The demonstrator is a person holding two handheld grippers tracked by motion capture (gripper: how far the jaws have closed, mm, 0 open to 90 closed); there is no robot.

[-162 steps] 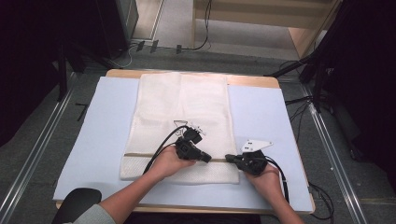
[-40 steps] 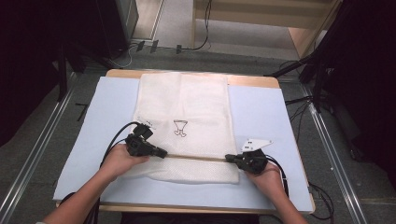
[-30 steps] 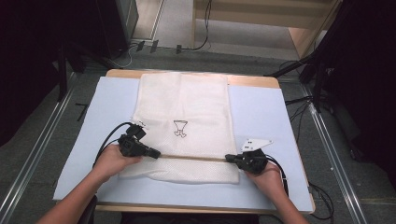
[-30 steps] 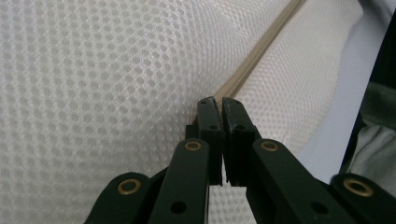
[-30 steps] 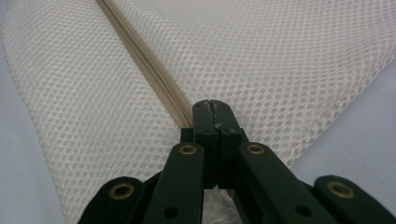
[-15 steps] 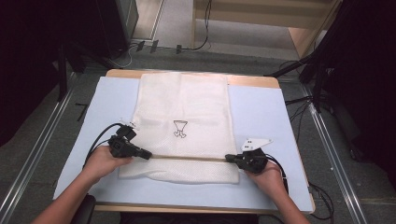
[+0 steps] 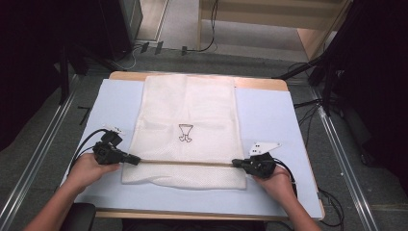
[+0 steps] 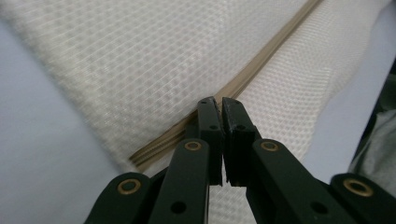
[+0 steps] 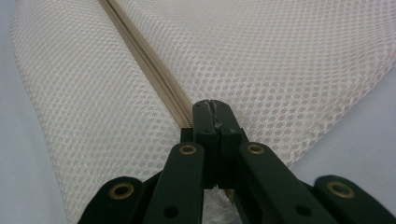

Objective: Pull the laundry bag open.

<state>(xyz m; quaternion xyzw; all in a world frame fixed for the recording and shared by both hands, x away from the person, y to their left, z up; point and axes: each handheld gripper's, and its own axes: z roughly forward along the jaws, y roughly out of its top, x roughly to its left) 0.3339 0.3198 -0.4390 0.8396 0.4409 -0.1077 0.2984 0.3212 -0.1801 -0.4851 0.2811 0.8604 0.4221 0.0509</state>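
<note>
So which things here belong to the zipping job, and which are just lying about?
In the job:
- mesh laundry bag
- its zipper
- left tongs, shut at the zipper's left end
- right tongs, shut at its right end

Lying about:
- pale blue mat
- wooden table
- floor cables

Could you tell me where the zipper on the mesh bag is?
In the high view, the zipper crosses the mesh bag's near end, between both grippers.

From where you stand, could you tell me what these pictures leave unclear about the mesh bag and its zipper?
- Zipper slider: hidden behind the left gripper in its own view.
- Right gripper: its closed jaws cover the zipper end.
- Mesh bag emblem: too small in the high view.
</note>
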